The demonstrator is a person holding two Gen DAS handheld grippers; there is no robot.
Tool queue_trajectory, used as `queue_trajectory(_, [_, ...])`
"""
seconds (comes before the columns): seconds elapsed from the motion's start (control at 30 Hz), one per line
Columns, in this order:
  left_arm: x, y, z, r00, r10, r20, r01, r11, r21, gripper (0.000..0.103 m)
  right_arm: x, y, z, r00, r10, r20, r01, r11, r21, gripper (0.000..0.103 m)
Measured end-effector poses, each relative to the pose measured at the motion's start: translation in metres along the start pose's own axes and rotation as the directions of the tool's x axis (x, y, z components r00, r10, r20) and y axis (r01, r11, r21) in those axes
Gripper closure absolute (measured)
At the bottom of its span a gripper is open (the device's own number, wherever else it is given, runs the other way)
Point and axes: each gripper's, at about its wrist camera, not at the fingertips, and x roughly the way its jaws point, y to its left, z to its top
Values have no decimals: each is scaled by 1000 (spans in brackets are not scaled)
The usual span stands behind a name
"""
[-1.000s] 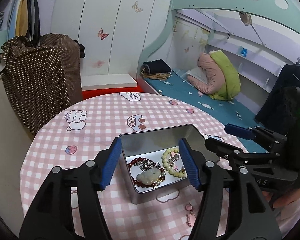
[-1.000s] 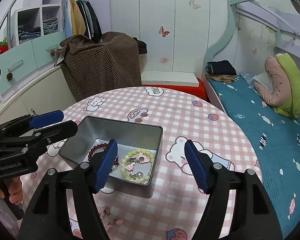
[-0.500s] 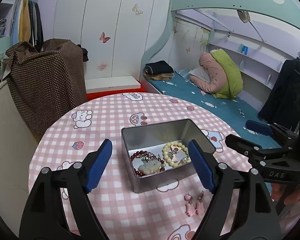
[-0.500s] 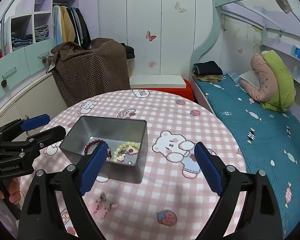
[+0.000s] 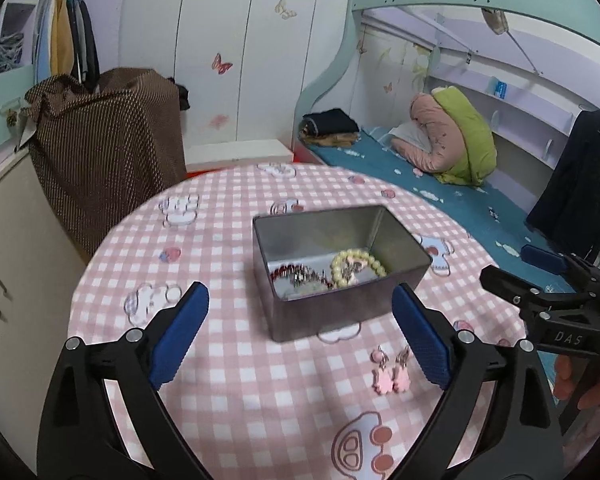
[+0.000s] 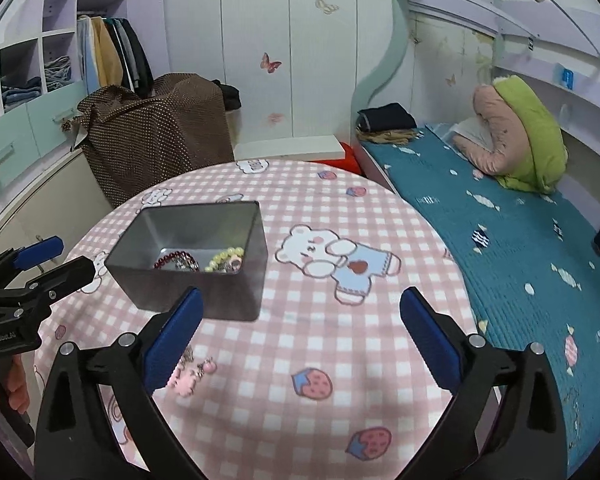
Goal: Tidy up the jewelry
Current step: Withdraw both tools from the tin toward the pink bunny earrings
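Bracelets [image 5: 358, 266] already in tin [image 5: 340, 308], pink earrings [image 5: 390, 372] left on tabletop [image 5: 228, 380]; both tongs, left [image 5: 300, 334] & right [image 6: 300, 336], just spread wide, empty.

White wardrobe doors [image 5: 228, 52] with butterfly stickers face a teal bunk bed [image 6: 500, 216] and open shelves [image 6: 40, 60].

One metal tin [image 5: 340, 264] stands on the worktop [image 5: 228, 380]. Inside it lie two bracelets: one of dark red beads [image 5: 296, 272] and one of pale yellow beads [image 5: 358, 264]. Two pink earrings [image 5: 391, 376] lie outside it. Two grippers show.
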Motion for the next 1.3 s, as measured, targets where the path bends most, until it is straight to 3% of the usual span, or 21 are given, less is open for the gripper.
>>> queue_trajectory(0.3, [11,-10,-24,997,12,-75,-11,1000,14,10,-5,-7,-22,1000,-9,-29,9,1000,-16,8])
queue_trajectory(0.57, [28,-21,-35,991,-27,-133,31,999,27,10,-1,-9,-40,999,-18,-46,19,1000,16,8])
queue_trajectory(0.83, [50,-30,-45,981,-58,-186,68,997,43,10,7,-5,-49,995,59,-83,-56,998,36,8])
queue_trajectory(1.17, [71,-35,-49,970,-33,-239,50,997,65,10,16,-3,-52,991,82,-106,-79,996,36,8])
queue_trajectory(1.3, [74,-33,-50,966,31,-258,-2,994,109,10,19,-3,-52,990,83,-116,-79,996,40,8])
